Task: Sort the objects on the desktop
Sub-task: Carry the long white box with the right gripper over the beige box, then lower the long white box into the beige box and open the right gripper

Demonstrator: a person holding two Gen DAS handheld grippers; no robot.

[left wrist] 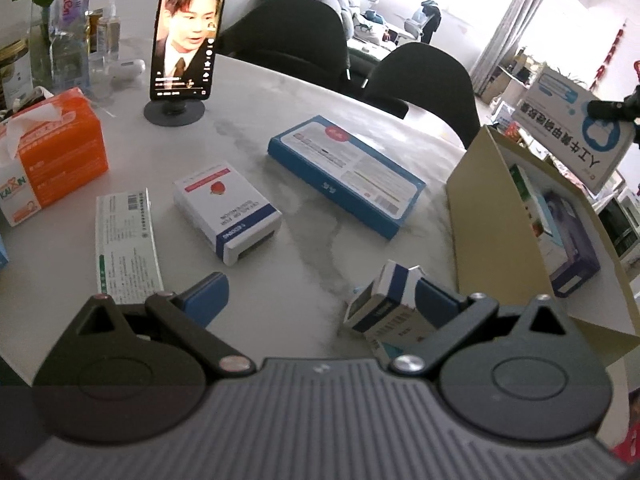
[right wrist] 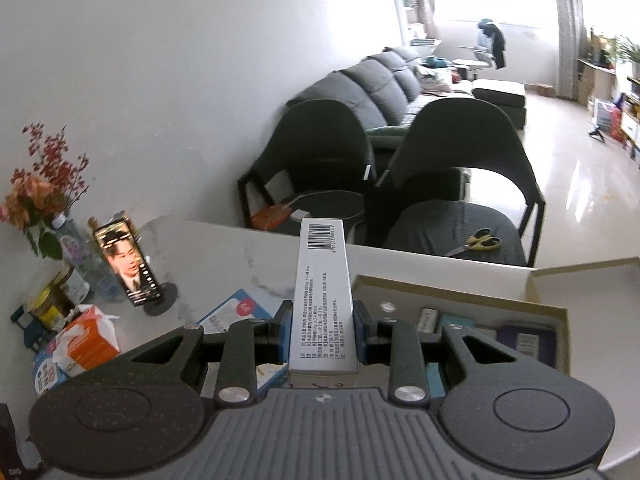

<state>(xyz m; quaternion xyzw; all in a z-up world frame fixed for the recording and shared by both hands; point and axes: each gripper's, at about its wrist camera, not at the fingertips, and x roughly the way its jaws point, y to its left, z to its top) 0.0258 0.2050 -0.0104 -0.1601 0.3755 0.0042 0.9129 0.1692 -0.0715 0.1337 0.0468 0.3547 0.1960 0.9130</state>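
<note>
Right gripper [right wrist: 322, 336] clamps white box [right wrist: 322, 300] | left gripper [left wrist: 320, 300] released | marble table [left wrist: 248, 148] | chairs [right wrist: 460, 152]

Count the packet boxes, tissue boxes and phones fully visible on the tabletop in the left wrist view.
Packet boxes: 4 (flat blue box, white blue-banded box, long white-green box, small blue-white box)
Orange tissue box: 1
Phone on stand: 1
Total: 6

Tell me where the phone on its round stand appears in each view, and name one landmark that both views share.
Left wrist view: the phone stands upright at the top left, behind the orange tissue box.
Right wrist view: the phone stands at the left edge of the table, tilted in the picture.
Shared landmark: the orange tissue box, in front of the phone in both.
</note>
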